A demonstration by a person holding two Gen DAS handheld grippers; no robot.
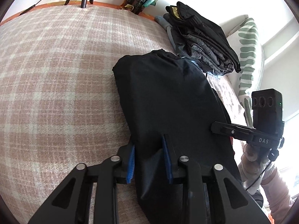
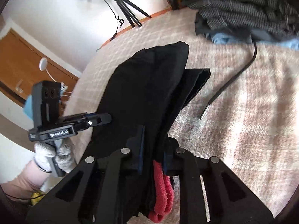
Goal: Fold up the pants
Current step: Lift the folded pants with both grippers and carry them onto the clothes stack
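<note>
The black pants (image 1: 164, 97) are folded into a thick bundle held above the pink plaid bed cover (image 1: 56, 74). My left gripper (image 1: 149, 145) is shut on the near end of the bundle, its blue pads pressed against the cloth. In the left wrist view the right gripper (image 1: 214, 127) grips the bundle's right edge. In the right wrist view my right gripper (image 2: 153, 145) is shut on the black pants (image 2: 149, 85), with a red lining (image 2: 162, 186) showing between the fingers. The left gripper (image 2: 110, 119) holds the opposite edge there.
A stack of folded dark and grey clothes (image 1: 201, 43) lies at the far right of the bed, seen close in the right wrist view (image 2: 243, 7). A black drawstring (image 2: 229, 85) trails on the cover. A green-striped pillow (image 1: 248, 56) and a tripod with ring light (image 2: 123, 5) stand beyond.
</note>
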